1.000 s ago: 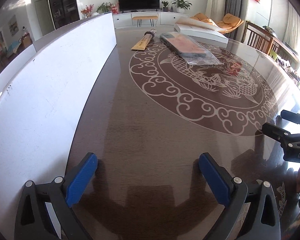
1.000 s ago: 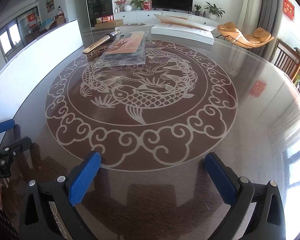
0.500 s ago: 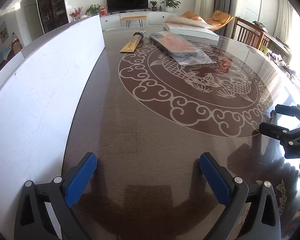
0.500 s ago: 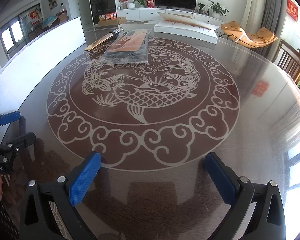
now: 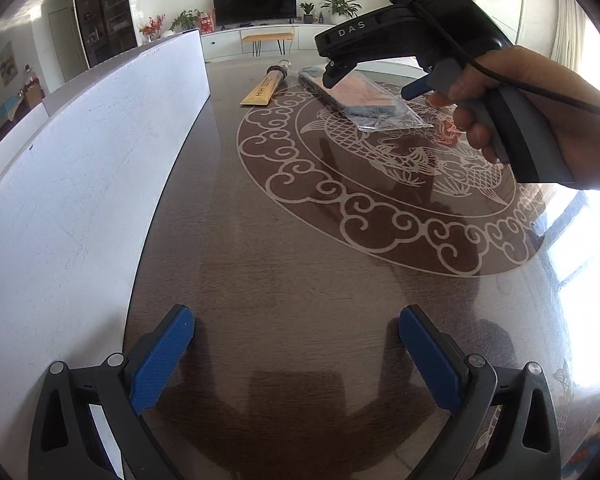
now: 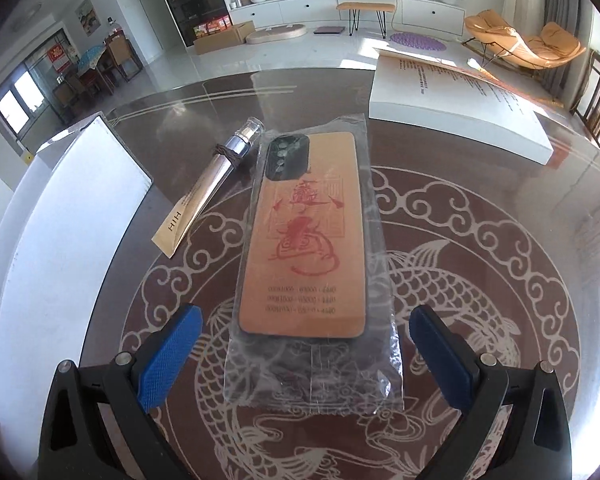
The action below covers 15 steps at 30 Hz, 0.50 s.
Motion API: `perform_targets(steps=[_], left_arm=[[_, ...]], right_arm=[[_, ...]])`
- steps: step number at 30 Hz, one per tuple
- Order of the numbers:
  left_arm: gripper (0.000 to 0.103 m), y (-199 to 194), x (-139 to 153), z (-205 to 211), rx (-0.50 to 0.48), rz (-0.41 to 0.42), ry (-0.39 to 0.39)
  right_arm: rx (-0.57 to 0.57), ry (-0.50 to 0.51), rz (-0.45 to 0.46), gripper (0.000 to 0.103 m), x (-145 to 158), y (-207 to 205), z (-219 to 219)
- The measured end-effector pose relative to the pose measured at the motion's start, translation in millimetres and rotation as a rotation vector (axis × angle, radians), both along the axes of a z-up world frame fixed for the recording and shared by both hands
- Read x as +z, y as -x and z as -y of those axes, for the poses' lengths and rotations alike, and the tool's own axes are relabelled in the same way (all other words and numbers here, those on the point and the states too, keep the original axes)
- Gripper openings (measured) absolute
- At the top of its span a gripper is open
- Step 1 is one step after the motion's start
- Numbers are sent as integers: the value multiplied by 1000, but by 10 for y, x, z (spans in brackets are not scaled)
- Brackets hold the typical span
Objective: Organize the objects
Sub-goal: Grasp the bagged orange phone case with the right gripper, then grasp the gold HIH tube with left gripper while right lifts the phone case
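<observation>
Dark glossy tabletop [image 6: 480,208] with a pale fish-and-cloud roundel: carries all items.
Orange phone case sealed in a clear plastic bag [image 6: 304,240]: lies flat on the roundel, lengthwise away from the right claw [image 6: 305,356], its near end between that claw's spread fingers.
Slim tan paper sleeve with a clear-capped silver end [image 6: 208,196]: lies just left of the bag, angled, near but apart.
Long white board [image 5: 72,168]: stands on edge along the tabletop's left side.
Flat white box [image 6: 456,120]: lies behind and right of the bag, well apart.
Left claw [image 5: 296,364]: over bare tabletop, beside the board.
</observation>
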State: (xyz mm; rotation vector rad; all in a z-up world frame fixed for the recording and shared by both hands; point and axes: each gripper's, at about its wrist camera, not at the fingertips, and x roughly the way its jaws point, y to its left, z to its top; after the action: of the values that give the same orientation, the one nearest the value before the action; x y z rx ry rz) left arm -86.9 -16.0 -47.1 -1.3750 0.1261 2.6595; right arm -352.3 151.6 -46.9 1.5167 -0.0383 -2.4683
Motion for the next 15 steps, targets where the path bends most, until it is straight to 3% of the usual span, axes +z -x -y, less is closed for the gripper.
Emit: perform_targets(steps=[8, 9, 11, 15], left_arm=[[103, 3, -2, -7, 1, 0, 0], [103, 7, -2, -7, 0, 0, 0], [103, 10, -2, -7, 0, 0, 0], [103, 12, -5, -8, 0, 0, 0]], right_arm=[[5, -158, 2, 103, -207, 273, 292], [14, -156, -9, 99, -198, 254, 273], [16, -149, -47, 79, -146, 181, 208], [44, -145, -55, 76, -140, -74, 38]])
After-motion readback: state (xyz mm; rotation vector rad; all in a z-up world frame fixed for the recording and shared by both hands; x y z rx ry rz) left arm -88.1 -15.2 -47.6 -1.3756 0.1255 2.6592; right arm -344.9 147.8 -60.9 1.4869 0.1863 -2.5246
